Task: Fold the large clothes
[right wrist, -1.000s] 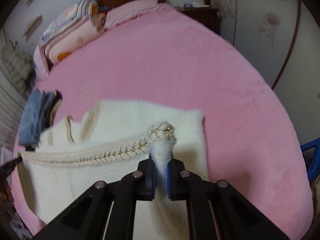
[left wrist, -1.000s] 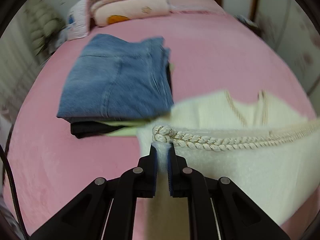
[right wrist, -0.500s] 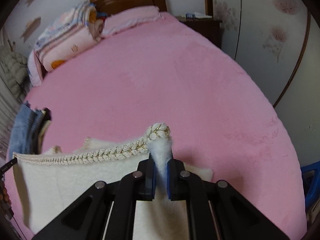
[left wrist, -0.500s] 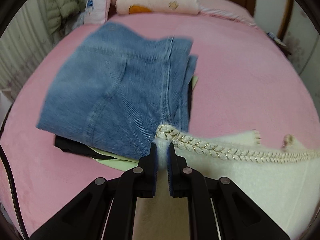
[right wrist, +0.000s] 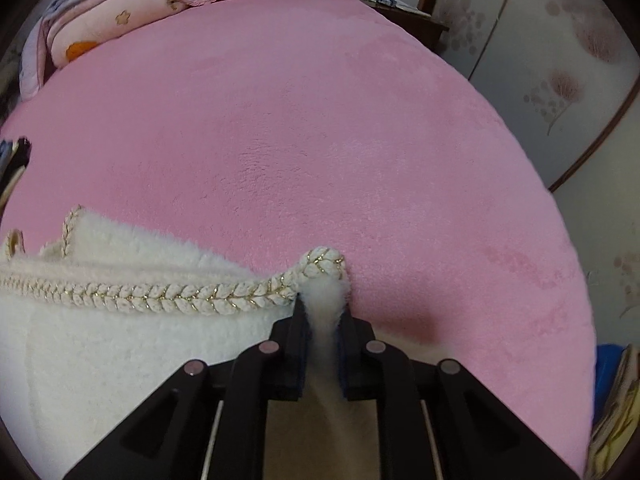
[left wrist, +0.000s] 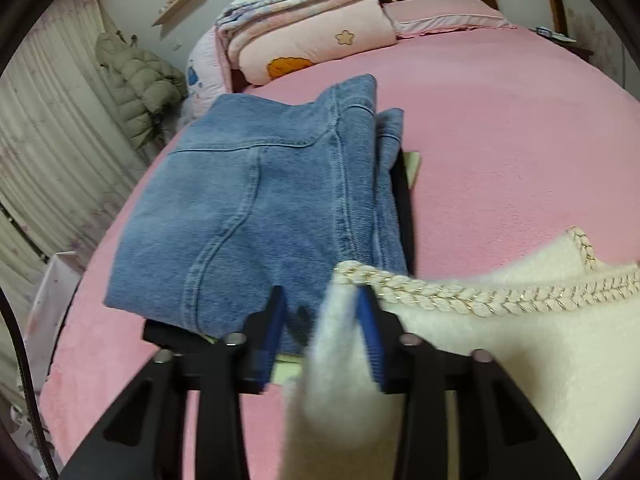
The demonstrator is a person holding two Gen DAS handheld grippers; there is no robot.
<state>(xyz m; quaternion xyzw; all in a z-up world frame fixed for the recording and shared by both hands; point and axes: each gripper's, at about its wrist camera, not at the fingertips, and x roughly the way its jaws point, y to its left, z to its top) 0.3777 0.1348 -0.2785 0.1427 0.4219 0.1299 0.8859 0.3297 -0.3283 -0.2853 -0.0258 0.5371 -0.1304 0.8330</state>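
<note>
Left gripper [left wrist: 320, 312]: jaws spread wide; the cream fleece garment [left wrist: 520, 360] hangs against the right blue pad only, with a clear gap to the left pad, so nothing is clamped. Right gripper [right wrist: 323, 312]: jaws narrow, pinched on a corner of the same garment [right wrist: 120, 340], with white fleece squeezed up between the pads. Braided cream-and-gold trim [right wrist: 160, 292] runs along the garment's top edge from the right gripper's corner leftward; in the left wrist view that trim [left wrist: 460, 296] continues to the corner at the left gripper. The garment lies at the near edge of the pink bedspread [right wrist: 320, 140], its left corner overlapping the edge of a folded stack: blue jeans [left wrist: 260, 208] on top, a black item and a pale yellow-green item beneath. Folded quilts [left wrist: 312, 28] sit at the head of the bed; a padded jacket [left wrist: 140, 84] hangs by the curtain.
</note>
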